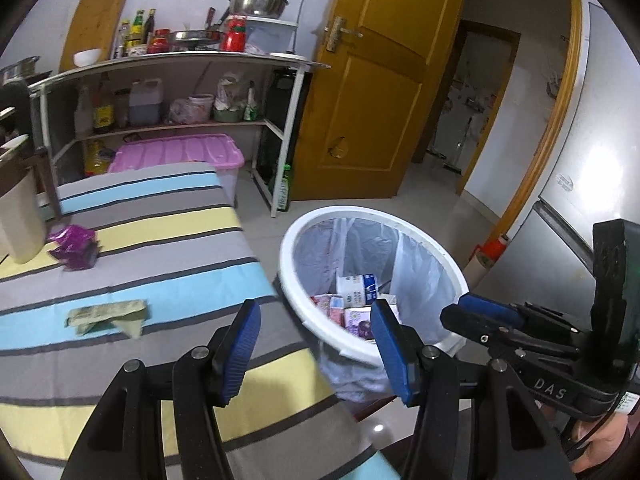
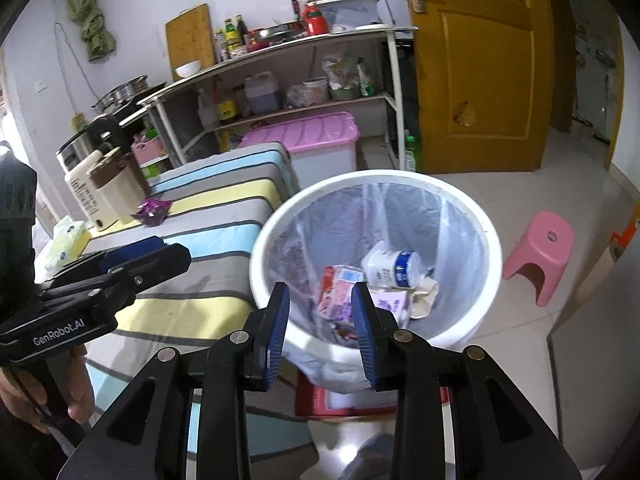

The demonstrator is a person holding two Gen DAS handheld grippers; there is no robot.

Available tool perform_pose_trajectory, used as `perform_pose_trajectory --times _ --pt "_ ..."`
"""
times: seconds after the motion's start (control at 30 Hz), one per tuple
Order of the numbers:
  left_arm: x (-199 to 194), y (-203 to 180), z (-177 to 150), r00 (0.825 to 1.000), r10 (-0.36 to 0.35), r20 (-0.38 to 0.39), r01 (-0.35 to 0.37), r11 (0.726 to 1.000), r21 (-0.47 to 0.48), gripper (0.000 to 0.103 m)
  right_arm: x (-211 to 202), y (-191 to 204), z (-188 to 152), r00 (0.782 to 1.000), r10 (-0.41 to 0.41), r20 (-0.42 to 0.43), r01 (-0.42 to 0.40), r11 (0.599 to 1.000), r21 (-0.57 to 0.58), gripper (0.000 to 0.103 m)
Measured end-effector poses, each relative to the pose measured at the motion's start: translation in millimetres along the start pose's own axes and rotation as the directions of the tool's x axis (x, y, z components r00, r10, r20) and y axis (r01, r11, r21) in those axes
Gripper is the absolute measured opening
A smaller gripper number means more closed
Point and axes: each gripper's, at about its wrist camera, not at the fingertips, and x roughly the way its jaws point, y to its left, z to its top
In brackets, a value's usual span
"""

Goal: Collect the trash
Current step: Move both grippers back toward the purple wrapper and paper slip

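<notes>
The left gripper (image 1: pixel 316 350) hangs over the near edge of the striped tablecloth (image 1: pixel 168 240), its jaws spread wide with nothing between them. The right gripper (image 2: pixel 322 332) sits just above the near rim of the white bin (image 2: pixel 472 216), jaws parted to a middling gap and also empty; it points down into the bin.

Two pieces of trash lie on the cloth. A flattened green wrapper (image 1: pixel 107 315) rests on the light-blue stripe, its long axis running along the stripe (roughly left to right in the left wrist view), one corner folded down toward the camera. Farther back, a crumpled purple packet (image 1: pixel 74 247) sits just beside a cream-coloured container (image 1: pixel 20 224); it is too bunched up to show any clear direction.

Inside the bin's clear liner lie a white bottle (image 2: pixel 394 266), tipped on its side with its long axis across the bin, and some pink cartons (image 2: pixel 340 292).
</notes>
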Motion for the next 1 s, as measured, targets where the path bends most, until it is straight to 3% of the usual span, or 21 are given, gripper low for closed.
perform_pose_trajectory --times 0.23,1.0 --pt "-27 20 -15 0.998 0.055 0.017 -0.055 0.998 -0.024 0.057 -7 24 -5 0.999 0.041 0.0 -0.041 0.998 -0.039 0.033" --pt "-85 53 -42 0.989 0.137 0.054 -0.132 0.987 -0.092 0.057 -15 86 -14 0.991 0.131 -0.01 -0.131 0.979 -0.157 0.033"
